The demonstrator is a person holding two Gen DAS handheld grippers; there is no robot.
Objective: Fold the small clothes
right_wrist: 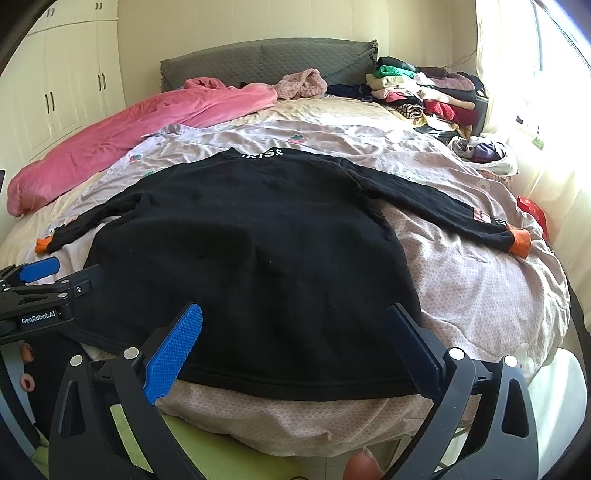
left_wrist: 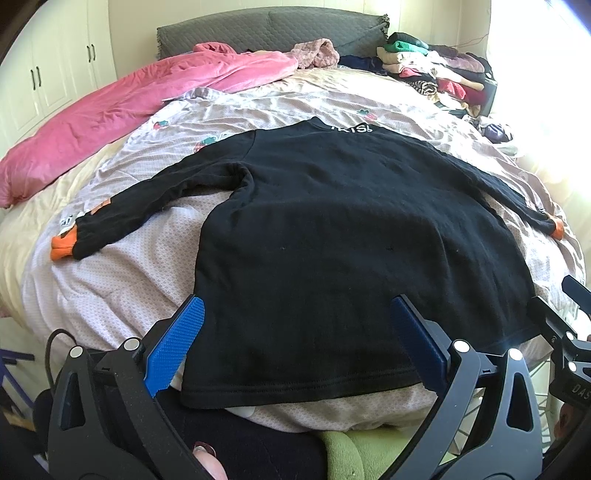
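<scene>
A small black long-sleeved sweater (left_wrist: 332, 229) with orange cuffs (left_wrist: 63, 245) lies flat on the bed, collar far, hem near, both sleeves spread out. It also shows in the right wrist view (right_wrist: 258, 251). My left gripper (left_wrist: 295, 314) is open and empty, its blue pads (left_wrist: 177, 343) straddling the hem's left part just above it. My right gripper (right_wrist: 295, 317) is open and empty over the hem's right part. The left gripper also shows in the right wrist view (right_wrist: 37, 280).
The bed has a pale patterned quilt (left_wrist: 129, 280). A pink duvet (left_wrist: 110, 118) lies at the far left. A pile of folded clothes (left_wrist: 436, 70) sits at the far right by the grey headboard (left_wrist: 269, 29). White wardrobes stand left.
</scene>
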